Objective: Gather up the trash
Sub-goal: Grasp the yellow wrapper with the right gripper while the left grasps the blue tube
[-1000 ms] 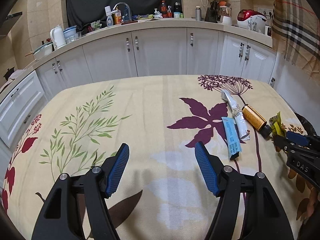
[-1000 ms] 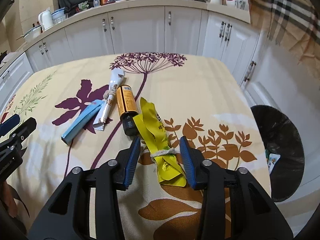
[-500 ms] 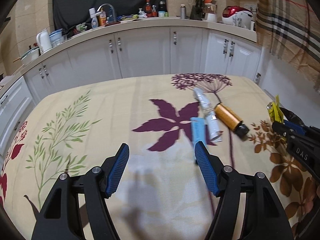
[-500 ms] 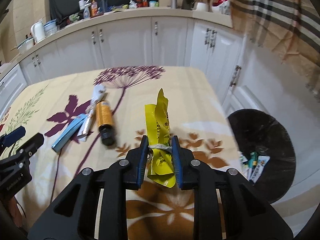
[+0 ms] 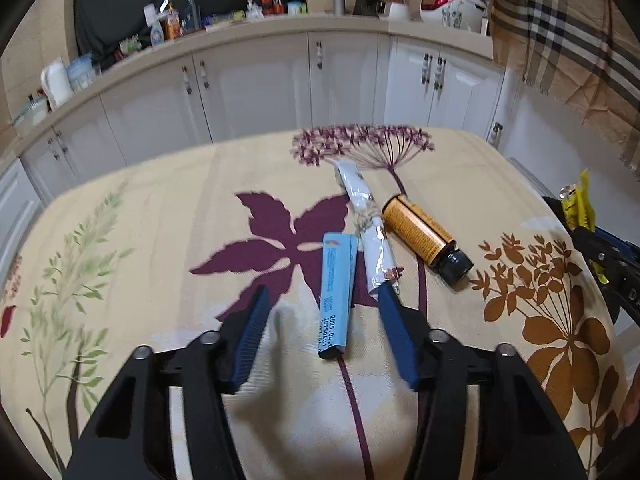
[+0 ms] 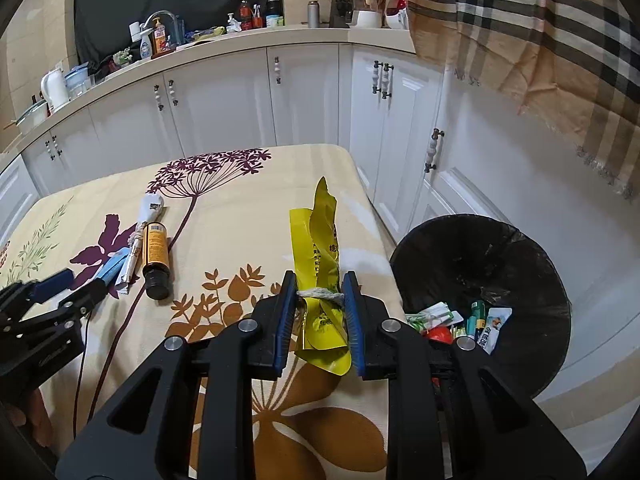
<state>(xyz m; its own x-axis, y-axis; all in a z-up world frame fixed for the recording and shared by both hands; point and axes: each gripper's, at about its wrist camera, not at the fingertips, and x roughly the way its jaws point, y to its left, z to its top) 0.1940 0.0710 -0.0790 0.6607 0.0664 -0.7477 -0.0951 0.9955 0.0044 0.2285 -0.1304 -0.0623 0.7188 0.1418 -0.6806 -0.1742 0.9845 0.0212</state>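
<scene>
My right gripper [image 6: 319, 294] is shut on a yellow wrapper [image 6: 322, 248] tied with string and holds it upright above the table's right edge, beside a black bin [image 6: 480, 264] with several pieces of trash inside. My left gripper [image 5: 322, 304] is open, its jaws either side of the near end of a blue packet [image 5: 336, 296] lying on the table. A white wrapper [image 5: 370, 224] tied with string and an amber bottle [image 5: 424, 234] with a black cap lie just right of the packet. The yellow wrapper also shows in the left wrist view [image 5: 576, 204].
The table carries a floral cloth [image 5: 160, 220]. White cabinets [image 6: 312, 92] and a cluttered counter run behind it. A plaid cloth [image 6: 540, 40] hangs at the upper right. The bin stands on the floor off the table's right edge.
My right gripper closed on the yellow wrapper, lifted it off the table and carried it right toward the bin. My left gripper moved right, up to the blue packet.
</scene>
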